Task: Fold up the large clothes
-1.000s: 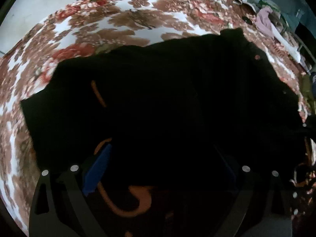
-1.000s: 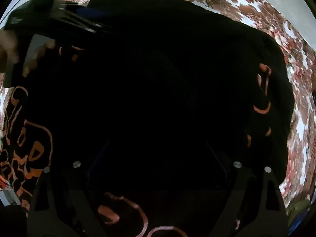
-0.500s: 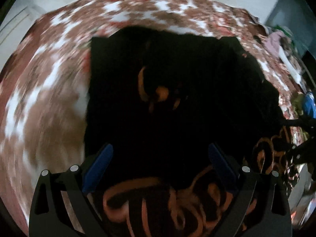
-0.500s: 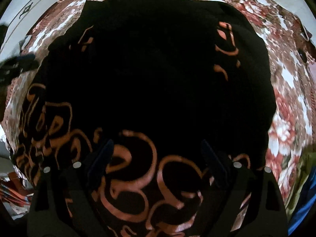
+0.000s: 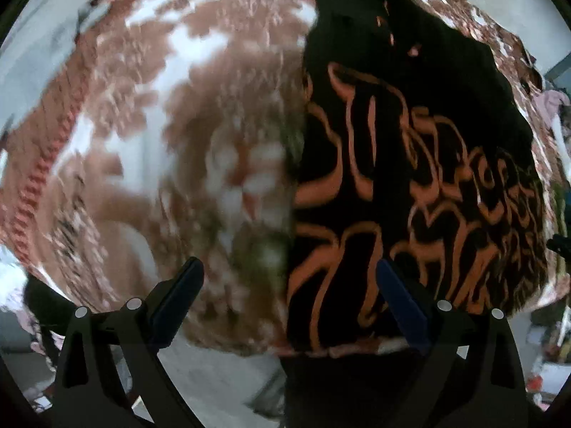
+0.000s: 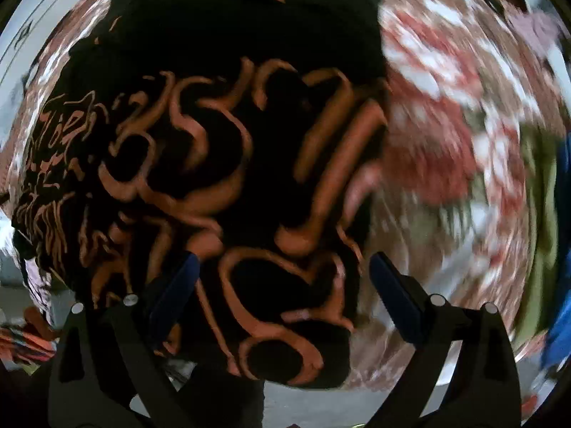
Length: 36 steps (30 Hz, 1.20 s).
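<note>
A black garment [image 5: 410, 164] with orange lettering lies on the floral cloth [image 5: 150, 149] covering the worktop, reaching its near edge. The left gripper [image 5: 291, 296] hangs spread and empty above the garment's straight left edge. The right gripper [image 6: 283, 292], whose jaws have just been opening, stands wide with nothing between them. Motion blur smears the cloth's pattern, and the lettering cannot be read.

Both tongs [image 5: 289, 296] [image 6: 283, 292] swung apart off the black garment [image 5: 410, 178]; right jaws widened.
</note>
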Tool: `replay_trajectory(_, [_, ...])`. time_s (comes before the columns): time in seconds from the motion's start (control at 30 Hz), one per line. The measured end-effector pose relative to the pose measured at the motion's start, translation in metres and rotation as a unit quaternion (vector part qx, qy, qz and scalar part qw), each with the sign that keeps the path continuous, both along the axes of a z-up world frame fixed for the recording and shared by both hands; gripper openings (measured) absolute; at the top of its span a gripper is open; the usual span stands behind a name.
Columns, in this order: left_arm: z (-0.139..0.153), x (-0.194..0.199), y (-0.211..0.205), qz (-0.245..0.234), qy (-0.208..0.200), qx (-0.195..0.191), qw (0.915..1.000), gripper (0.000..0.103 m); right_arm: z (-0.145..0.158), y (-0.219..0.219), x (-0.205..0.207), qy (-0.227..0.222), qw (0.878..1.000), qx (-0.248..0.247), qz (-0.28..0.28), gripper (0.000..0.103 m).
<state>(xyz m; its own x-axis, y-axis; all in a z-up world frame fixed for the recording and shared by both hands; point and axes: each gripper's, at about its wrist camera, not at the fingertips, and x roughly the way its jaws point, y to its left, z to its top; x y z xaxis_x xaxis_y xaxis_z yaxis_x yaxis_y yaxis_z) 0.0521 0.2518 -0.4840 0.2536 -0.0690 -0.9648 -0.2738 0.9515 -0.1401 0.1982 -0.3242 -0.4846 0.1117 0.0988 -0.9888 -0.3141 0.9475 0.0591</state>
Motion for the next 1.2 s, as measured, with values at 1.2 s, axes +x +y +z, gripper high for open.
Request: replay_trajectory(1.2, [-0.024,-0.013,-0.028,0.008,-0.017,-0.184,0.9827,0.089,-0.026,-0.029,-0.044,0.088,0.987,0.112,-0.068,0.096])
